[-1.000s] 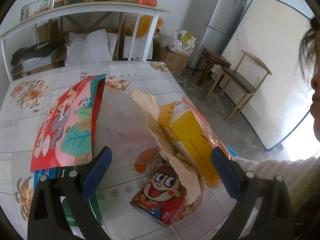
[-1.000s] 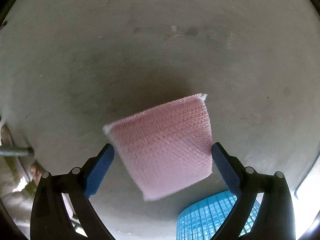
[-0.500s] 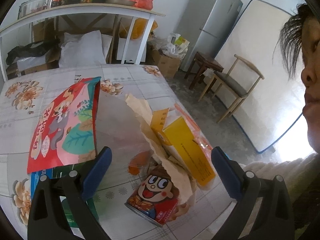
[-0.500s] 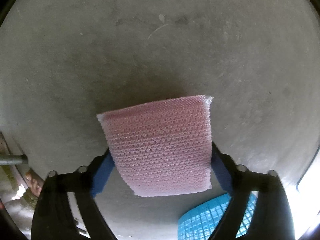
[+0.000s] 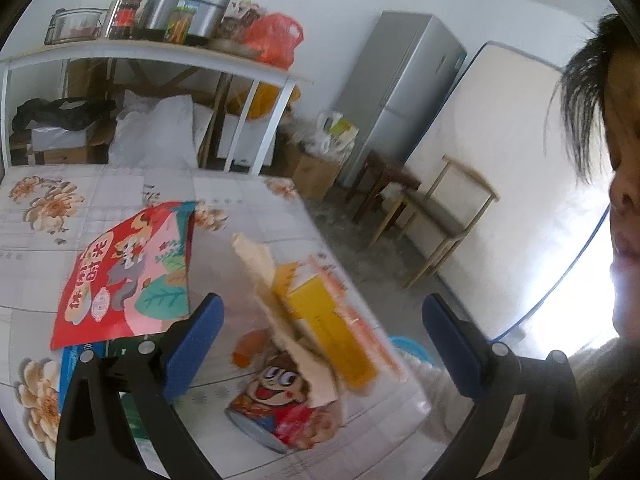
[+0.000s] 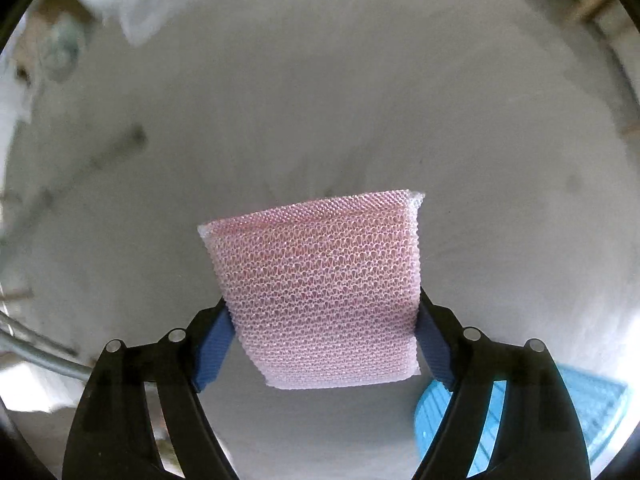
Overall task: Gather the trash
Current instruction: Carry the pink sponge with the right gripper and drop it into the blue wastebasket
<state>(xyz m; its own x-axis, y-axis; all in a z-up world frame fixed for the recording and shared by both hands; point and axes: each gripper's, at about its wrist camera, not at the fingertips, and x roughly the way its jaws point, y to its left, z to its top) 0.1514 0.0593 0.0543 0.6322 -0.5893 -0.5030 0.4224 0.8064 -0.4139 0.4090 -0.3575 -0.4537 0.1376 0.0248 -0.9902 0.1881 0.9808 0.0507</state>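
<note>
Right-wrist view: our right gripper point(image 6: 324, 344), jaws just drawn in, pinches the pink mesh pad point(image 6: 320, 292) above bare floor, blue basket point(image 6: 560, 412) just beside it. Left gripper point(image 5: 320, 344) spread, empty; wrappers point(image 5: 124, 272), carton point(image 5: 328, 324) & can point(image 5: 276, 412) left on table point(image 5: 120, 188), so collection looks barely begun.

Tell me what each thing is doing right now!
pink mesh pad: clamped between the closing jaws of the right gripper, held above the floor
left gripper: open, empty
red snack bag: flat on table
cartoon can: on its side
yellow box: top flap open
blue basket: on the floor
</note>
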